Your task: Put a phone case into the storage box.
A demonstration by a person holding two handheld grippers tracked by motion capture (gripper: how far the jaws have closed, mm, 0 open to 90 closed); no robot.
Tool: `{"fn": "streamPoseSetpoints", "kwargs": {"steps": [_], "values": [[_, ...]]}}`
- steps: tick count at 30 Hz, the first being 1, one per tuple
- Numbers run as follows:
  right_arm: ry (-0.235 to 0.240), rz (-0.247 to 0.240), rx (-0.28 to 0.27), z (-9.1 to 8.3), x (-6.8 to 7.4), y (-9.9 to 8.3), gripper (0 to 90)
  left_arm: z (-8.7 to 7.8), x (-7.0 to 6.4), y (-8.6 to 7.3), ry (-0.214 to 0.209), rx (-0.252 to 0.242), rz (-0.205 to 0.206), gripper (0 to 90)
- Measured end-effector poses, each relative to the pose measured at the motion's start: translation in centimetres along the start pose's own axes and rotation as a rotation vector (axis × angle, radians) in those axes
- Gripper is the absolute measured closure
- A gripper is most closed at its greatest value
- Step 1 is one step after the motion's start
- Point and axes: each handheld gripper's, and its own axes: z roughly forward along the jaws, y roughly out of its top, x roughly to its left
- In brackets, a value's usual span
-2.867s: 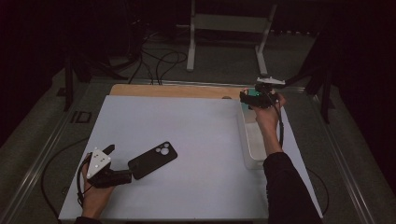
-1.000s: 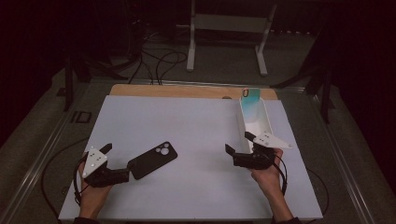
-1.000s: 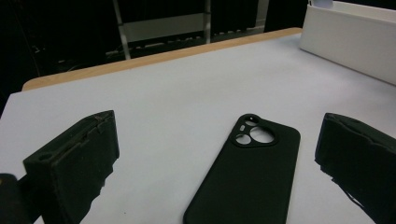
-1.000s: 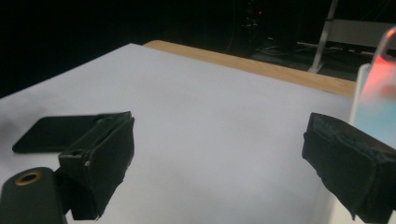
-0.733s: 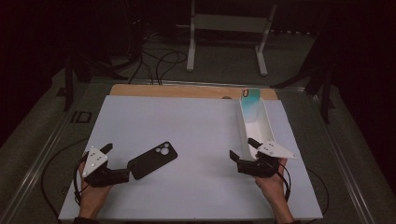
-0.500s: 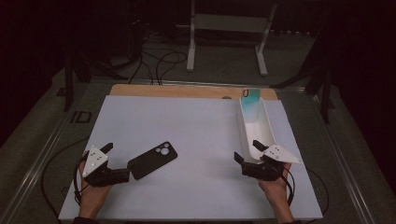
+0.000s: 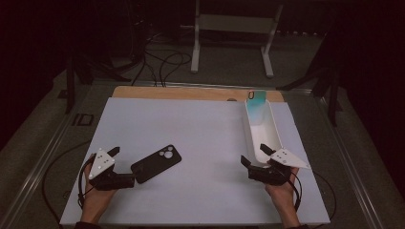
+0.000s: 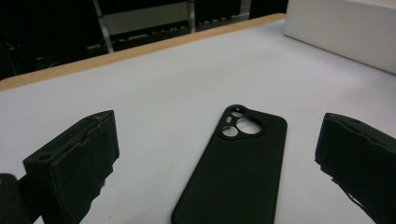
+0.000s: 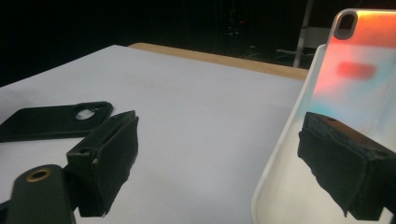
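Two grippers, L [image 7: 125,164] by black phone case [image 7: 156,163], R [image 7: 253,156] at tray [image 7: 267,138], jaws apart

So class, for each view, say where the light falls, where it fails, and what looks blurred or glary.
High view: white table lit, surroundings nearly black. Left gripper view: black phone case sharp, tool fingers soft. Right gripper view: glossy case in the white tray shows blurred red and teal reflections; background dark.

two phone cases [image 7: 156,163] [image 7: 257,102] — one white tray [image 7: 272,137]
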Motion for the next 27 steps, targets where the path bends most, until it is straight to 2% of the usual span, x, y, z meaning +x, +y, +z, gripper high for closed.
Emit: {"fn": "streamPoseSetpoints", "kwargs": {"steps": [1,2,4,7,13,15,17,22,25,27], "values": [[0.000,0.000,0.000,0.0,0.0,0.0,12.1,0.0,0.0,0.0,0.000,0.000,0.000,0.1],[0.002,0.000,0.000,0.0,0.0,0.0,12.0,0.2,-0.1,0.0,-0.022,0.010,0.006,0.1],[0.014,-0.006,0.003,0.1,-0.1,0.2,11.0,0.5,-0.1,0.0,-0.041,0.027,0.012,0.1],[0.017,-0.008,0.004,0.1,-0.2,0.2,10.7,0.8,-0.1,0.1,-0.051,0.049,0.016,0.0],[0.027,0.000,-0.002,0.0,-0.2,0.4,10.7,3.1,-0.1,0.4,-0.100,0.171,0.041,0.0],[0.028,0.004,-0.004,0.0,-0.3,0.5,10.7,3.8,0.1,0.4,-0.100,0.213,0.060,0.0],[0.028,0.006,-0.002,-0.1,-0.4,0.5,10.7,4.3,0.2,0.4,-0.126,0.246,0.058,0.0],[0.033,0.004,-0.001,0.0,-0.4,0.5,10.7,5.7,-0.2,0.3,-0.164,0.355,0.106,0.0],[0.035,0.001,0.000,0.0,-0.3,0.5,10.7,6.6,-0.5,0.0,-0.176,0.416,0.124,0.0],[0.034,-0.001,0.001,0.0,-0.3,0.5,10.7,7.2,-0.5,-0.2,-0.164,0.466,0.129,0.0]]}}
